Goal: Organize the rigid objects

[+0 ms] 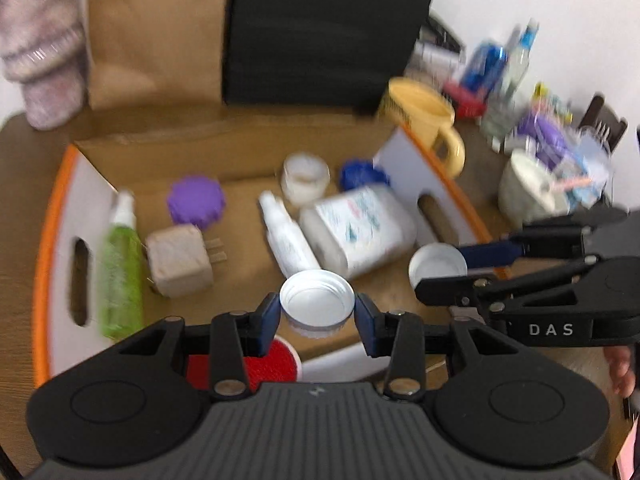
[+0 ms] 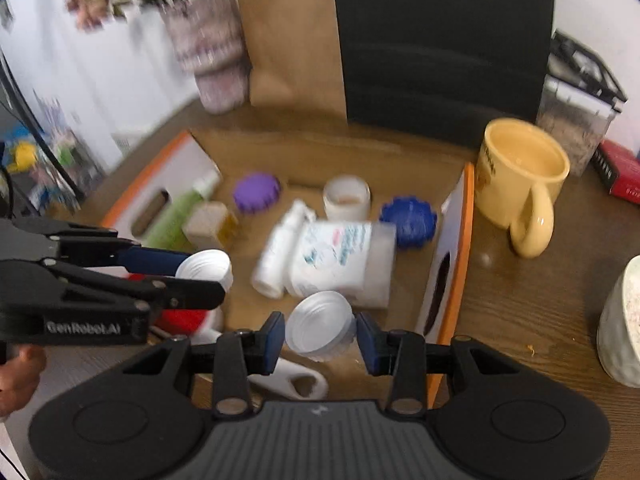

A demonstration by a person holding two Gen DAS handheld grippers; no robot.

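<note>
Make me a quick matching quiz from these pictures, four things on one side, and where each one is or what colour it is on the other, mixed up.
1. purple lid
2. yellow mug
3. green spray bottle
4. left gripper

A. outside the box, right of its wall
B. lying by the box's left wall
C. holding a white cap
D. inside the box, toward the back

Pairs: 1-D, 2-A, 3-B, 4-C

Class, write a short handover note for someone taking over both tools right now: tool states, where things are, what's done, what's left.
Left tool: shut on a white cap, held above the cardboard box.
Right tool: shut on another white cap, also over the box.
In the box: green spray bottle, purple lid, blue lid, white jar, large white bottle.
Left: set both caps down in the box. The yellow mug stands outside.
</note>
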